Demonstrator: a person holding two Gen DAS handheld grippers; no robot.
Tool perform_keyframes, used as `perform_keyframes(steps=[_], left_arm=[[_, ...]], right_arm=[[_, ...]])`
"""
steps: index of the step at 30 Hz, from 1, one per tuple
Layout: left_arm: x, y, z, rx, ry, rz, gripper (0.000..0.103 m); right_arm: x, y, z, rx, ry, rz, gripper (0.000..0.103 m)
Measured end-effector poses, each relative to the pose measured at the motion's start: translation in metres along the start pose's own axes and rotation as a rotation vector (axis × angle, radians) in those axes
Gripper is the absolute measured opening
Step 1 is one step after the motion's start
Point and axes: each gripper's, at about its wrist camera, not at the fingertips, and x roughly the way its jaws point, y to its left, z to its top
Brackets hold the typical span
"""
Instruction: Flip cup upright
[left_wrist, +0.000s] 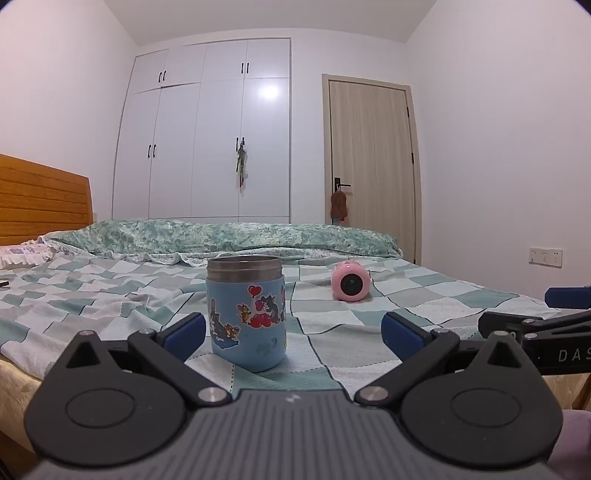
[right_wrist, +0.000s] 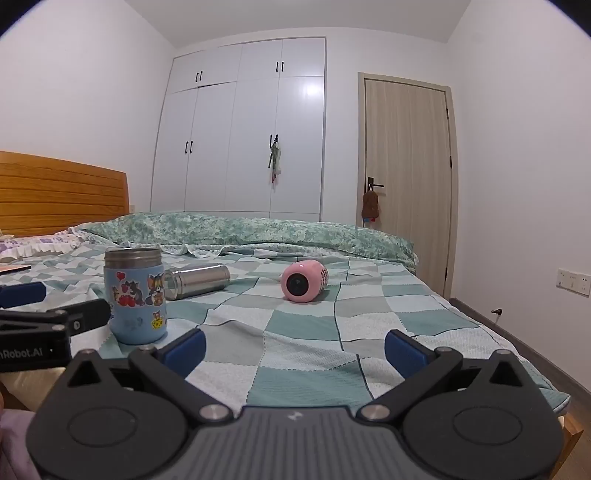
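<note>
A blue cartoon cup (left_wrist: 246, 314) with a steel rim stands upright on the checked bed cover (left_wrist: 351, 332), just ahead of my open left gripper (left_wrist: 293, 334) and nearer its left finger. It also shows in the right wrist view (right_wrist: 135, 297). A pink cup (right_wrist: 304, 280) lies on its side further back, its round end facing me; it also shows in the left wrist view (left_wrist: 349, 281). A steel cup (right_wrist: 197, 280) lies on its side behind the blue one. My right gripper (right_wrist: 293, 347) is open and empty, low over the bed front.
A green patterned duvet (right_wrist: 258, 229) is bunched along the far side of the bed. A wooden headboard (right_wrist: 62, 192) stands at the left. A white wardrobe (right_wrist: 243, 129) and a door (right_wrist: 406, 177) are behind. The bed's edge drops off at the right.
</note>
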Motion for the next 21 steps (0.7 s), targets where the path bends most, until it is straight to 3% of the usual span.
perform_keyframes(steps=[21], left_arm=[[-0.0002,0.0015,0.0003,-0.005,0.0,-0.001,0.103]], right_arm=[[0.0005,0.0,-0.0004,-0.001,0.002,0.0,0.103]])
